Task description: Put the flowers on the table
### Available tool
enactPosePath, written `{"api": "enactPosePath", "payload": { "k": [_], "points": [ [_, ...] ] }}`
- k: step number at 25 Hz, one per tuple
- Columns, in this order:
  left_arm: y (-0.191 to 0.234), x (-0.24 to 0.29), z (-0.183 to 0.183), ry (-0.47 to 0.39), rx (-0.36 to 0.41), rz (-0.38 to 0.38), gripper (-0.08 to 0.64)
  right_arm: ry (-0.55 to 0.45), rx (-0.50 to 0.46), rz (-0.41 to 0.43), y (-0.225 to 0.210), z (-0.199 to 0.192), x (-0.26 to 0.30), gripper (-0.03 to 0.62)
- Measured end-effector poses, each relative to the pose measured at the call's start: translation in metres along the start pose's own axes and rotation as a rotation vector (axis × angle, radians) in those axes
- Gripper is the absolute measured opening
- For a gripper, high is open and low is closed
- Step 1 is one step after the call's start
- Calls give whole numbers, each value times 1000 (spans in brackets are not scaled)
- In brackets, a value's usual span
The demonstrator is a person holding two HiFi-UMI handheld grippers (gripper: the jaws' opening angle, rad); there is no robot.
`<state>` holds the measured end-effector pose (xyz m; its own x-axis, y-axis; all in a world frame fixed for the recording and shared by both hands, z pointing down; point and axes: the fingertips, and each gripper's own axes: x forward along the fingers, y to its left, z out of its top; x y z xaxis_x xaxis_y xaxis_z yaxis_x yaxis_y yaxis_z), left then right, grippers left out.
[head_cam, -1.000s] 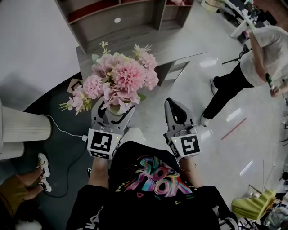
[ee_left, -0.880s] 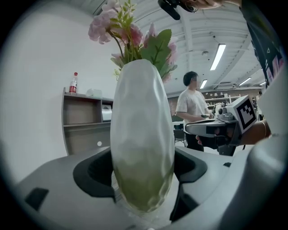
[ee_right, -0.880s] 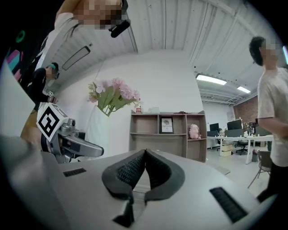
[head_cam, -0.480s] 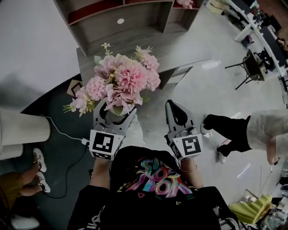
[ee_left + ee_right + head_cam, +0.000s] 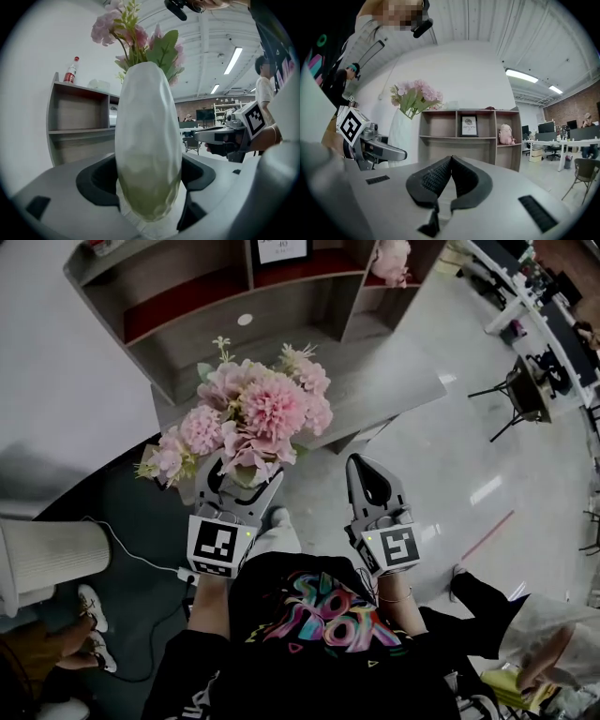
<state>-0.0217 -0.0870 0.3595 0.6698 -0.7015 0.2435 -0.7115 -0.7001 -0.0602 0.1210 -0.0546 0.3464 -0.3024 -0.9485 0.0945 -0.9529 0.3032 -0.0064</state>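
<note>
A bunch of pink flowers stands in a white vase. My left gripper is shut on the vase and holds it upright in the air, short of the grey table. In the left gripper view the vase fills the gap between the jaws, with blooms above. My right gripper is shut with nothing in it, level with the left one; its pads meet in the right gripper view, where the vase shows at the left.
A grey shelf unit stands behind the table, holding a framed picture and a pink plush toy. A white cylinder and a cable lie at the left on the dark floor. A person's legs are at the lower right.
The table and shelf have come nearer and more into view as I walk toward them. The other person has shifted from upper right to lower right. Both grippers keep their hold.
</note>
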Motion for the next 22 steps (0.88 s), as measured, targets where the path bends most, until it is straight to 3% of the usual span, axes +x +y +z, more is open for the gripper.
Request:
{"api": "enactPosePath", "payload": {
  "k": [3, 5, 10, 14, 18, 22],
  "points": [
    [1, 1, 0, -4, 5, -2, 364, -24, 4, 5, 1, 5, 3, 15],
    [0, 0, 0, -3, 1, -3, 364, 26, 8, 0, 0, 0, 1, 15],
    [-2, -1, 1, -2, -3, -16, 364, 16, -10, 4, 0, -4, -2, 15],
    [-1, -3, 3, 9, -4, -26, 364, 63, -7, -18, 2, -2, -5, 15],
    [-3, -7, 4, 22, -7, -34, 364, 11, 12, -8, 8, 8, -6, 15],
    [-6, -7, 3, 31, -22, -29, 364, 28, 17, 7, 9, 7, -4, 15]
  ]
}}
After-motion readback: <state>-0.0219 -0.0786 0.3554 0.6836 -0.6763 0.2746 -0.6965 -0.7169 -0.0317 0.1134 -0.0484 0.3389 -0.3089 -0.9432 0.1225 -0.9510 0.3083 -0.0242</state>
